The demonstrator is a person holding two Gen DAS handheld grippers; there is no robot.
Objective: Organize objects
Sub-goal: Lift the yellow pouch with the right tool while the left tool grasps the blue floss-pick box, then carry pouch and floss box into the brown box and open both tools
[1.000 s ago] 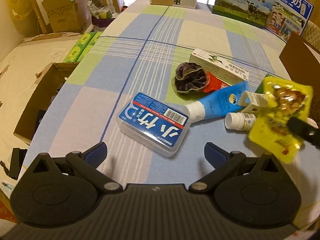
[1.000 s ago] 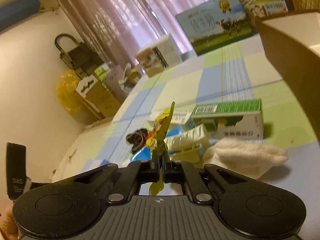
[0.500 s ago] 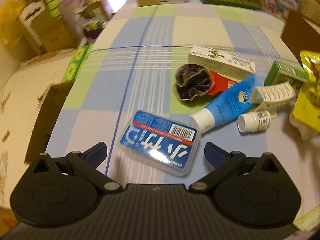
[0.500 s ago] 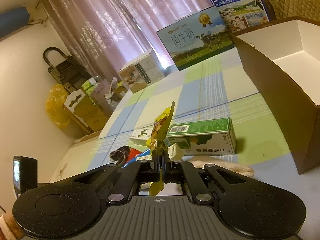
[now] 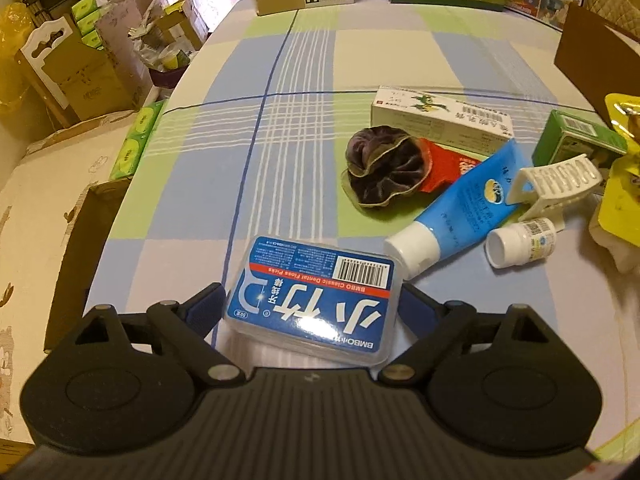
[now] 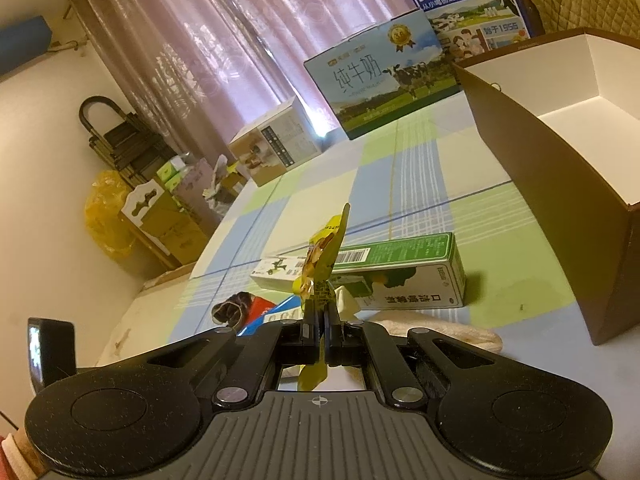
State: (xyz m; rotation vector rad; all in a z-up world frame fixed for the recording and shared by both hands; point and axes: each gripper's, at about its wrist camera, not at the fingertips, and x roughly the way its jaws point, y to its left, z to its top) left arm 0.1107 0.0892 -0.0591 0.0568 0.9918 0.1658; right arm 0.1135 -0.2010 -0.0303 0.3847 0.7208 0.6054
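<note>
Left wrist view: the dental floss pick box (image 5: 316, 300), a clear plastic case with a blue label, white characters, a red band and a barcode, lies flat on the checked cloth of the bench (image 5: 280, 128). It sits between the two blue-padded fingers of the left claw (image 5: 310, 306), whose jaws are closing; the pads stand just beside its short ends, and contact cannot be confirmed. A second ago the box lay well ahead of wide-open jaws; it is now within them.

Beyond the box lie a blue tube with a white cap (image 5: 456, 216), a small white bottle (image 5: 520, 242), a cream hair clip (image 5: 556, 188), a dark scrunchie (image 5: 384, 168) over a red packet (image 5: 448, 164), a white carton (image 5: 440, 114) and a green carton (image 5: 576, 142).

Right wrist view: the right claw (image 6: 322, 330) is clamped together on a yellow snack pouch (image 6: 324, 256), held edge-on and upright above the bench. The brown box with a white interior (image 6: 560, 184) stands to the right; compared with a second ago, more of its open interior is in view. A white cloth (image 6: 440, 330) lies just behind the claw, near the green carton.
</note>
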